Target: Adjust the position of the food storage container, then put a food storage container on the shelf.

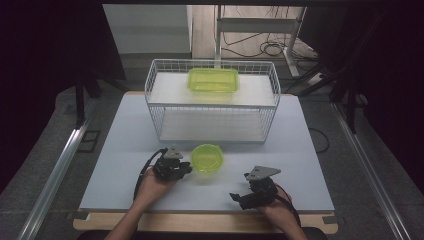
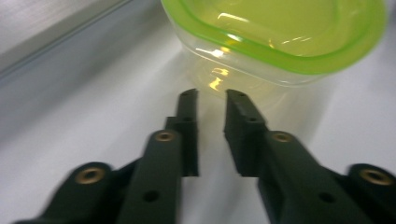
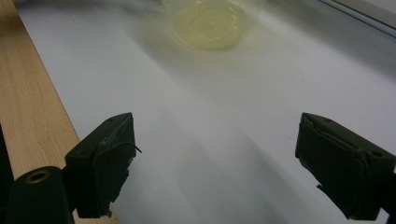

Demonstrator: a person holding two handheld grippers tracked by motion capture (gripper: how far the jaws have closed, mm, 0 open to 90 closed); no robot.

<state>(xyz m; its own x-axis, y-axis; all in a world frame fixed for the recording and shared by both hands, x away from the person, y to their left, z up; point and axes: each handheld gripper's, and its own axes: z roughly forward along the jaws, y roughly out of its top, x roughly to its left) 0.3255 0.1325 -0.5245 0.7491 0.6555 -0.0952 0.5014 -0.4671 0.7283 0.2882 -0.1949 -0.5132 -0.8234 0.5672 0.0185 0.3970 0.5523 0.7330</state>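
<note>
From above, the left gripper [image 1: 186,168] sits just at nine o'clock of the round green container [image 1: 207,158], which rests on the white table [image 1: 125,145] in front of the wire basket [image 1: 212,102]; a rectangular green container [image 1: 213,80] lies on the basket's upper shelf. The right gripper [image 1: 235,197] hovers at five o'clock from the round container, well apart. Now the left gripper view: jaws parted by a narrow gap, nothing between them, the round container [image 2: 280,37] just ahead at twelve o'clock, untouched. Right gripper view: jaws spread wide, released, the blurred container [image 3: 212,23] far ahead at twelve o'clock.
</note>
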